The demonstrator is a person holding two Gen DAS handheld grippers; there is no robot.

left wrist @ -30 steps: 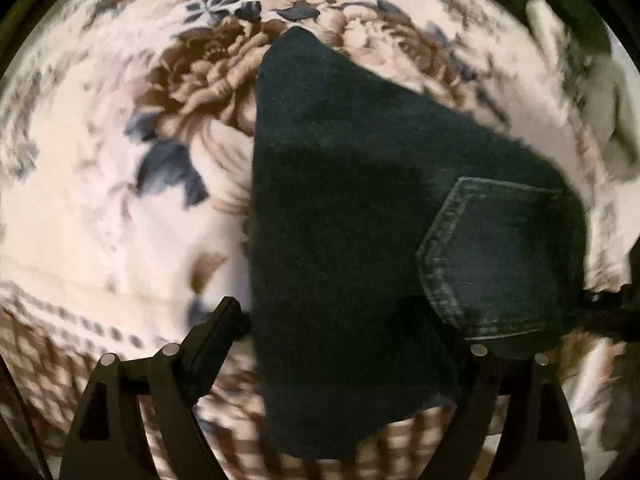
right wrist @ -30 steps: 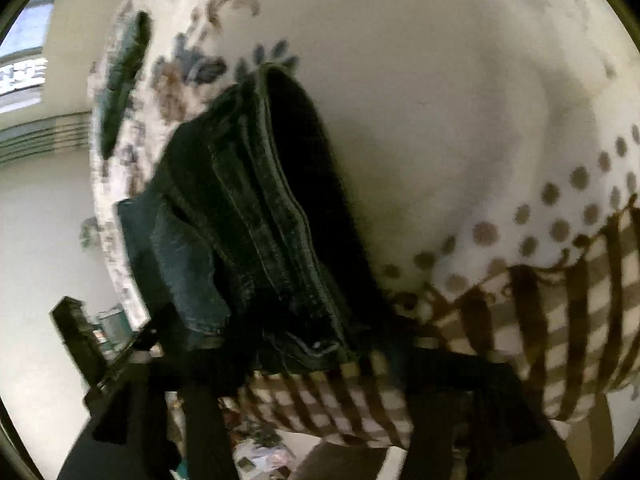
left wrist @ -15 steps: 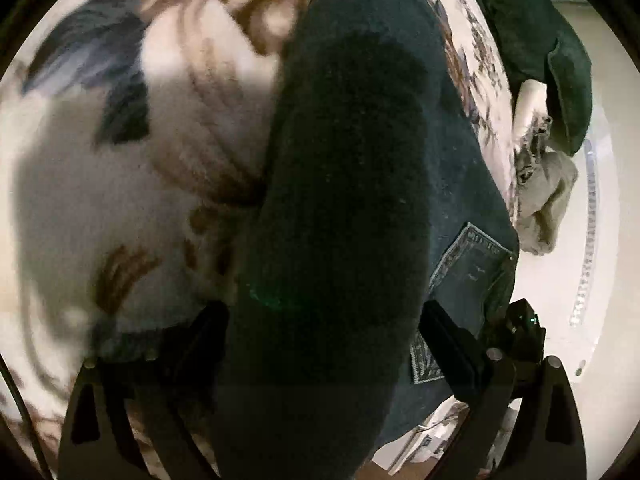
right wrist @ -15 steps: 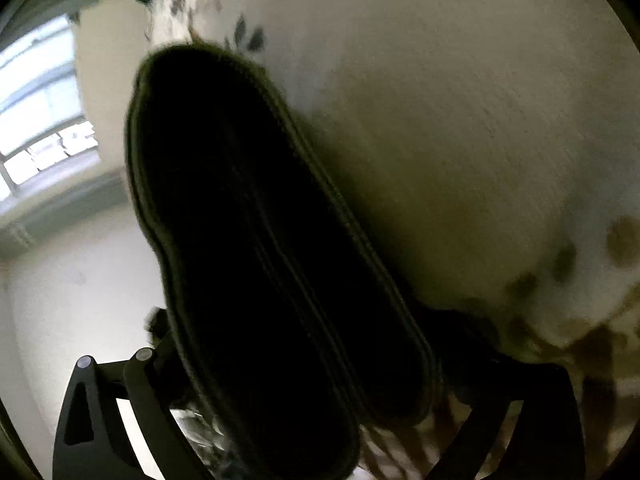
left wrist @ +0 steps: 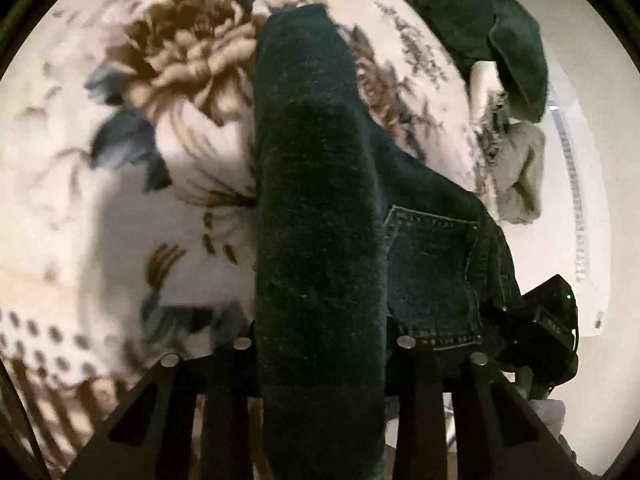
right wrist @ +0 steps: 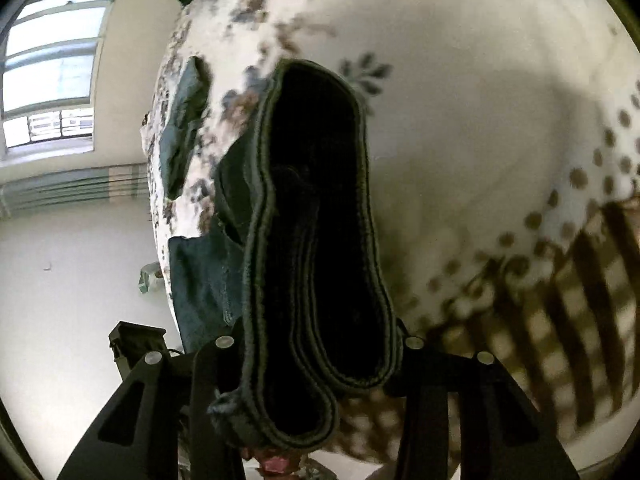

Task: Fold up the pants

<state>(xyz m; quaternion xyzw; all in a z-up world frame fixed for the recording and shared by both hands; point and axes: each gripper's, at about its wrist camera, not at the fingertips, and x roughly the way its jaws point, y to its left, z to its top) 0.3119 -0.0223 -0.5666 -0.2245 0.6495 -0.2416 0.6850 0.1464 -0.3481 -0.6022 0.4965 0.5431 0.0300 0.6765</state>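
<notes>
Jeans (left wrist: 320, 240) dark, thickly folded

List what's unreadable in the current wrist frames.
- Left wrist view: the left tool fingertips, hidden behind the jeans fold; contact unreadable.
- Right wrist view: the right tool fingertips, covered by the stacked denim edges.
- Both views: the bedspread pattern, motion-blurred.
- Jeans' far end: hidden by the fold.

Thick fold of dark jeans (left wrist: 320, 240) filling the gap between the left gripper (left wrist: 322, 344) fingers; same bulk wedged in the right gripper (right wrist: 316, 340). Open floral blanket (left wrist: 132, 200) to the left, passable. Blocked far right by a green garment (left wrist: 480, 20) and grey cloth (left wrist: 520, 176) near the blanket's edge.
</notes>
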